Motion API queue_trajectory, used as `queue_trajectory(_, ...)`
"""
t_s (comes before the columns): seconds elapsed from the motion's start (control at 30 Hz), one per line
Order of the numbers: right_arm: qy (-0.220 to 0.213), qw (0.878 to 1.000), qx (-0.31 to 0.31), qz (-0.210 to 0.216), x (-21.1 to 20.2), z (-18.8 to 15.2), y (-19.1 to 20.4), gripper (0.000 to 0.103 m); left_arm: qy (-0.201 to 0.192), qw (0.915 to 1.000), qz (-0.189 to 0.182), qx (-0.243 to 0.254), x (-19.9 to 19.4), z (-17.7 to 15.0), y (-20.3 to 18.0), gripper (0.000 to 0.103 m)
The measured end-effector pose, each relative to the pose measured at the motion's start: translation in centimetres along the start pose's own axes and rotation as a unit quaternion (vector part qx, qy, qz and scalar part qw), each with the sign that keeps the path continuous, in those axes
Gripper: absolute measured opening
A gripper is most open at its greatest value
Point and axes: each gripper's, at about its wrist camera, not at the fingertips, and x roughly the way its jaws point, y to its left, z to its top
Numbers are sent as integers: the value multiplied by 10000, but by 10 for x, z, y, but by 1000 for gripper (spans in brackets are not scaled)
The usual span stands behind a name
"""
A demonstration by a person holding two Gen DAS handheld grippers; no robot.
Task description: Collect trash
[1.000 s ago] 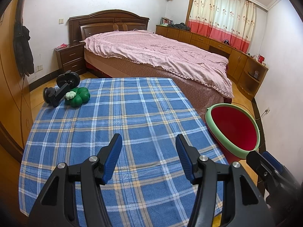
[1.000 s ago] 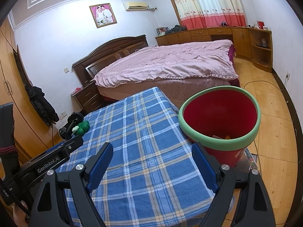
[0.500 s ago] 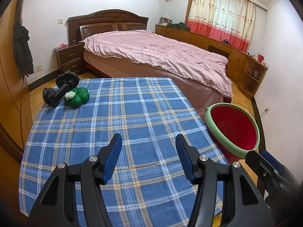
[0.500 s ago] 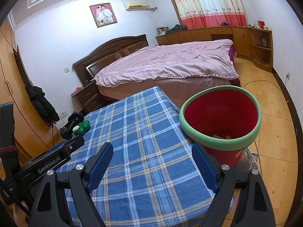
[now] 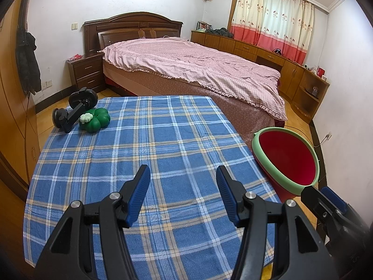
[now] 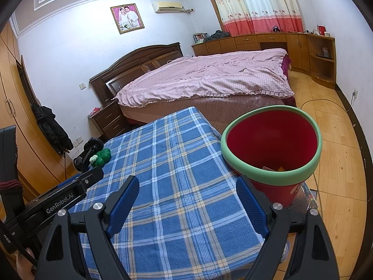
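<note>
The table [image 5: 163, 140], under a blue plaid cloth, shows no loose trash anywhere on its top. The bin [image 6: 272, 149], red with a green rim, stands off the table's right edge, just beside it; a few scraps [image 6: 272, 168] lie at its bottom, so collecting looks largely done. At the table's far left corner sit a black clamp mount [image 5: 74, 109] and, touching it, a green clover-shaped thing [image 5: 95, 121]; whether either counts as trash I cannot tell. If so, they are what is left. The left tool [image 5: 183, 193] hovers over the table's near edge, wide open and empty. The right tool [image 6: 186, 203], nearer the bin, is also spread wide and holds nothing.
</note>
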Motion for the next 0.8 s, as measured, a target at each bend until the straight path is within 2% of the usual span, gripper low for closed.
queue_trajectory(0.8, 1, 10000, 0, -2, 0, 0, 1, 87, -17, 10000, -10, -9, -2, 1, 0, 59)
